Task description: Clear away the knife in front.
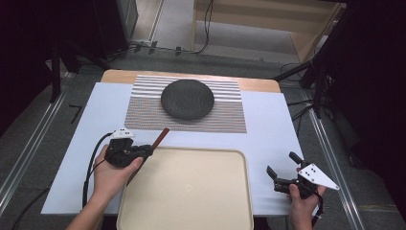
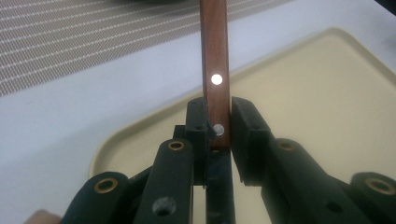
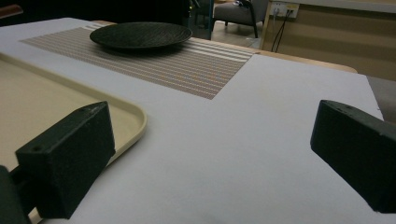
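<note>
Covering the tabletop, a white sheet carries a beige tray, striped placemat and dark plate. Left hand-held gripper clamps a wooden handle over the tray's corner; right hand-held gripper gapes, empty.

I can read nothing here — no words, numbers, brands or signs on anything on my table or in my grippers.
</note>
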`<action>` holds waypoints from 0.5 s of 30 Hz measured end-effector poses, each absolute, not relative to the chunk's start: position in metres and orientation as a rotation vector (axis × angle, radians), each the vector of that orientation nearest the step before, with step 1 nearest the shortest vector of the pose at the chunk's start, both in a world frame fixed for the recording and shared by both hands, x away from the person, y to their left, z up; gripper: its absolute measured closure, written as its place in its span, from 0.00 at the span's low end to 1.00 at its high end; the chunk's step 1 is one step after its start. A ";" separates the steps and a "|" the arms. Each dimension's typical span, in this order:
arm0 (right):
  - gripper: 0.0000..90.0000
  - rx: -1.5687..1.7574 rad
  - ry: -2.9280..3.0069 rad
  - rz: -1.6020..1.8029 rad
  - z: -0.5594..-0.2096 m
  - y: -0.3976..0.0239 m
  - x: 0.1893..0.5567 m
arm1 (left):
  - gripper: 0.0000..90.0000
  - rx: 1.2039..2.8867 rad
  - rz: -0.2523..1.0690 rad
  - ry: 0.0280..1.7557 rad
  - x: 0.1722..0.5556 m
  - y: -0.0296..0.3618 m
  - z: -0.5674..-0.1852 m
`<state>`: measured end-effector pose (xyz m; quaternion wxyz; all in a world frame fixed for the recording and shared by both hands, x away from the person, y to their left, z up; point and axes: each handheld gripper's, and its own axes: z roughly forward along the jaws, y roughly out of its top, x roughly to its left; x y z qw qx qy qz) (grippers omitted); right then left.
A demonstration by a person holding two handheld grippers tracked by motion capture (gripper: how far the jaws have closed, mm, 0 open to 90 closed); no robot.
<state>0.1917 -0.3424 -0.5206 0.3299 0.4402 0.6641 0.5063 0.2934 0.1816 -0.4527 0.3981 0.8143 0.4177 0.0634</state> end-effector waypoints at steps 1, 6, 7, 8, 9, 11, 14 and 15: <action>0.00 1.149 1.737 1.324 -0.521 -0.343 0.192 | 0.86 2.063 0.160 1.061 0.291 0.182 -0.453; 0.00 1.150 1.736 1.324 -0.521 -0.343 0.192 | 0.86 2.081 0.165 1.055 0.281 0.181 -0.456; 0.00 1.151 1.737 1.324 -0.521 -0.342 0.192 | 0.86 2.075 0.170 1.059 0.279 0.181 -0.457; 0.00 1.151 1.737 1.324 -0.521 -0.342 0.192 | 0.86 2.071 0.177 1.060 0.276 0.182 -0.458; 0.00 1.151 1.737 1.324 -0.521 -0.342 0.192 | 0.86 2.068 0.181 1.061 0.273 0.181 -0.458; 0.00 1.150 1.736 1.324 -0.521 -0.343 0.192 | 0.86 2.066 0.183 1.059 0.269 0.181 -0.459; 0.00 1.151 1.737 1.324 -0.521 -0.342 0.192 | 0.86 2.065 0.185 1.059 0.263 0.182 -0.461; 0.00 1.149 1.737 1.324 -0.521 -0.343 0.192 | 0.86 2.064 0.185 1.061 0.261 0.182 -0.461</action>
